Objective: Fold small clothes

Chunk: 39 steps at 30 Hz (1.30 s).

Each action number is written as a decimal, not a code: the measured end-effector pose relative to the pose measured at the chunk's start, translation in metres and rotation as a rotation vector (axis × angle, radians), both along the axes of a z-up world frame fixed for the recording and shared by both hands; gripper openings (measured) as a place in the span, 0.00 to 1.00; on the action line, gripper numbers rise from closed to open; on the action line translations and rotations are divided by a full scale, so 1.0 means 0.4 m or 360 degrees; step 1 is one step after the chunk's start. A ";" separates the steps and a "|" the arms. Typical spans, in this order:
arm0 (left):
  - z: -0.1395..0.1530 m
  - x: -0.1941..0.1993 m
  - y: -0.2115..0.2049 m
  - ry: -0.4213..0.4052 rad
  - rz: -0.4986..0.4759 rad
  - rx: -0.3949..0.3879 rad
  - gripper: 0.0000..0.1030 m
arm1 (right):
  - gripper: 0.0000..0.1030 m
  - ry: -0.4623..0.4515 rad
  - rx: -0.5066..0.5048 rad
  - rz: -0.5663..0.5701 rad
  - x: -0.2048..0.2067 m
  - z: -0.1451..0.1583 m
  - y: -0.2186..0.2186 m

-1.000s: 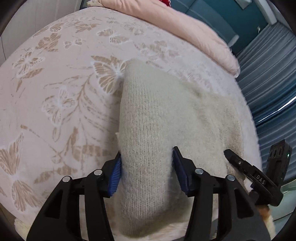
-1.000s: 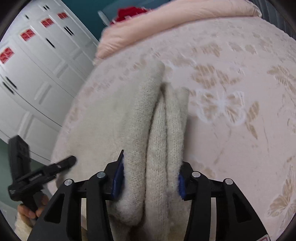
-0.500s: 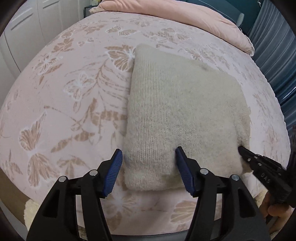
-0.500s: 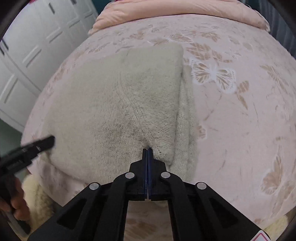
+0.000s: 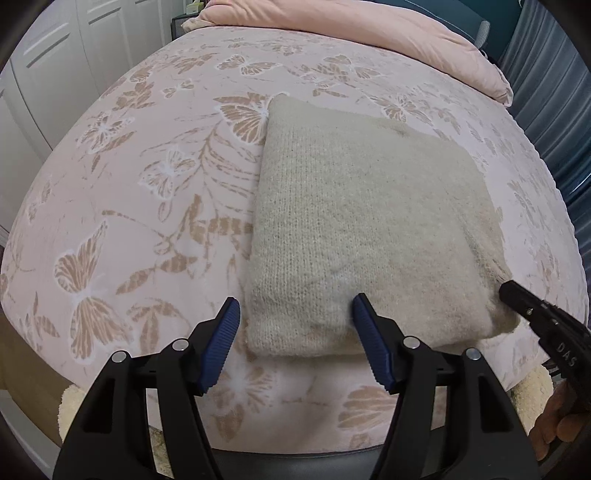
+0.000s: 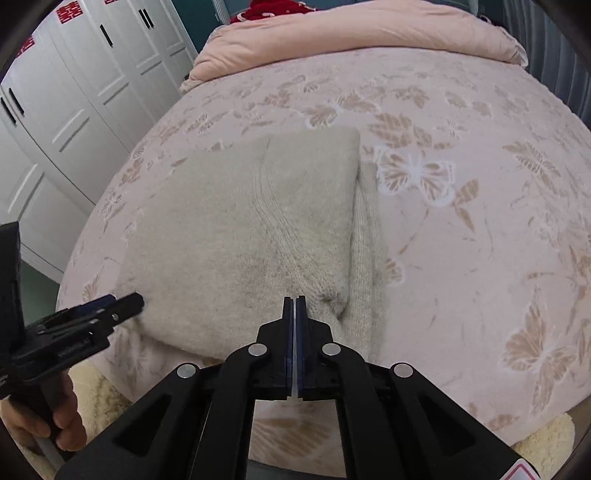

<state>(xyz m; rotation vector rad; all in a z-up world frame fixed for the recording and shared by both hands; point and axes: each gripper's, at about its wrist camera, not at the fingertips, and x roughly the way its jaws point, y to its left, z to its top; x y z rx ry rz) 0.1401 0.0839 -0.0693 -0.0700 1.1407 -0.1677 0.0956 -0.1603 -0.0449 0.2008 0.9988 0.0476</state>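
My left tongs (image 5: 293,325) stand wide open, the two blue pads (image 5: 221,332) spread apart and holding nothing; the near left corner of the folded sweater (image 5: 362,236) lies between and just beyond them, untouched. My right tongs (image 6: 294,306) are closed pad against pad, with no knit caught between them as far as the right view shows; their tips sit just at the near edge of the sweater (image 6: 240,229), beside the small pucker where the top layer ends.

The sweater rests as a thick cream square on the butterfly bedspread (image 5: 155,177), near its front edge, with a narrow strip of a lower layer showing past the right side in the right view. A pink duvet (image 6: 369,33) lies at the far end, white wardrobe doors (image 6: 74,96) to the left.

Judged from this, the fold is nearly complete and the step in hand is tidying and letting go. To do it well I would keep both tongs low, press the near edge flat rather than pinch it, tuck the protruding strip under the stack, and draw back straight toward myself so the pads do not drag the fuzzy knit open.
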 end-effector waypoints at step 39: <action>-0.054 -0.007 -0.111 0.0056 -0.0056 0.0261 0.81 | 0.06 0.0149 0.0068 -0.0039 0.013 -0.103 -0.082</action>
